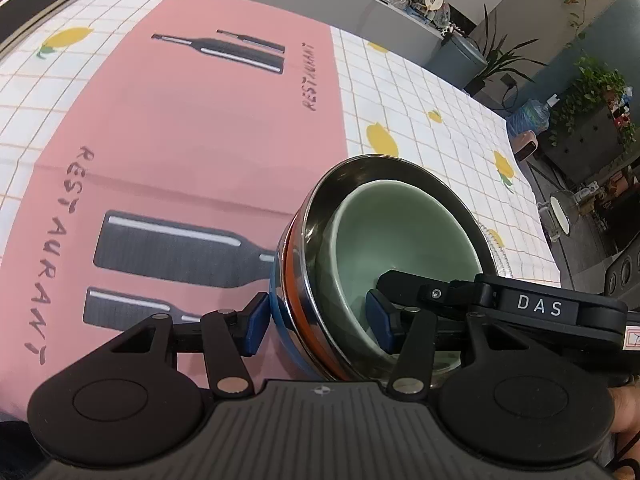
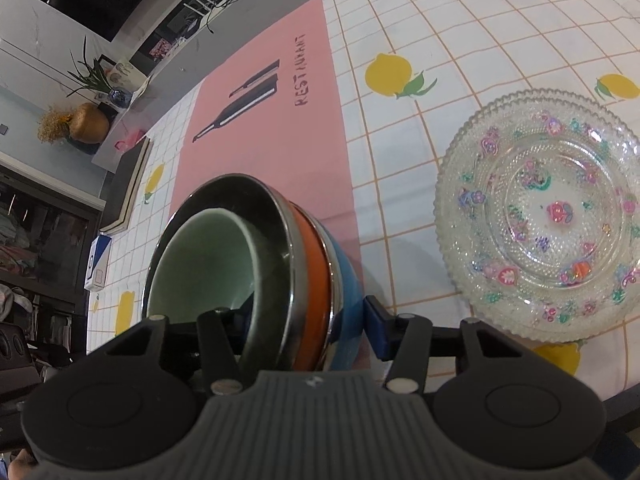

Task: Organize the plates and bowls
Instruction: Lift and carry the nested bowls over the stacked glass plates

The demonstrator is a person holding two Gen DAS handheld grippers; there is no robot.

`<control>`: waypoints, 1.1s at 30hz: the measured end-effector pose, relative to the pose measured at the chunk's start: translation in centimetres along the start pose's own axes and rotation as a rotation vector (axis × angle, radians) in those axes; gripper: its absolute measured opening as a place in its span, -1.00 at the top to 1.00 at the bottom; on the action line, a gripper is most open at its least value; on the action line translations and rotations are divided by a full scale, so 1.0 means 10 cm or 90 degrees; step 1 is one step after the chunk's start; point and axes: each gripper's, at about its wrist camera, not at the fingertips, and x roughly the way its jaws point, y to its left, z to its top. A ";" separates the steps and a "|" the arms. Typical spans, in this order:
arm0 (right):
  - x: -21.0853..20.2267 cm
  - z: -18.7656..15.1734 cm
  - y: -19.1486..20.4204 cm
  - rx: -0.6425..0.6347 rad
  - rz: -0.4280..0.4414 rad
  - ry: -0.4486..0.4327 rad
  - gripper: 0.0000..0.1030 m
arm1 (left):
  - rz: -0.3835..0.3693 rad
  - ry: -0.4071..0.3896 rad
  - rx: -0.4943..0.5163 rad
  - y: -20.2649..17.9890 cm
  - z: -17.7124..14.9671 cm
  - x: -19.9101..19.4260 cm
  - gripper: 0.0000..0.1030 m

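A nested stack of bowls [image 1: 320, 264] is held tilted on its side above the table: a pale green bowl [image 1: 400, 236] inside a steel-lined orange bowl, inside a blue one. My left gripper [image 1: 318, 322] is shut on the stack's rim, one blue pad outside, one inside. My right gripper [image 2: 304, 320] is shut on the same stack [image 2: 312, 264] from the other side; the green bowl [image 2: 200, 260] shows there too. A clear glass plate with coloured flowers [image 2: 540, 216] lies flat on the table to the right.
The table has a white lemon-print cloth [image 2: 400, 120] with a pink "RESTAURANT" placemat [image 1: 180, 140] in the middle. A dark book [image 1: 36, 0] lies at the far left corner. The table's right edge [image 1: 536, 216] drops off to the room.
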 end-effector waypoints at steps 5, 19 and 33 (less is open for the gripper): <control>-0.12 0.06 0.00 0.001 0.005 -0.021 0.00 | -0.001 -0.009 0.016 -0.12 0.07 -0.04 -0.15; -0.66 0.28 -0.26 0.025 -0.006 -0.096 0.00 | -0.032 -0.022 0.080 -0.76 0.30 0.05 -0.15; -0.98 0.41 -0.74 0.072 -0.045 -0.131 0.00 | -0.070 0.001 0.114 -1.23 0.35 0.45 -0.13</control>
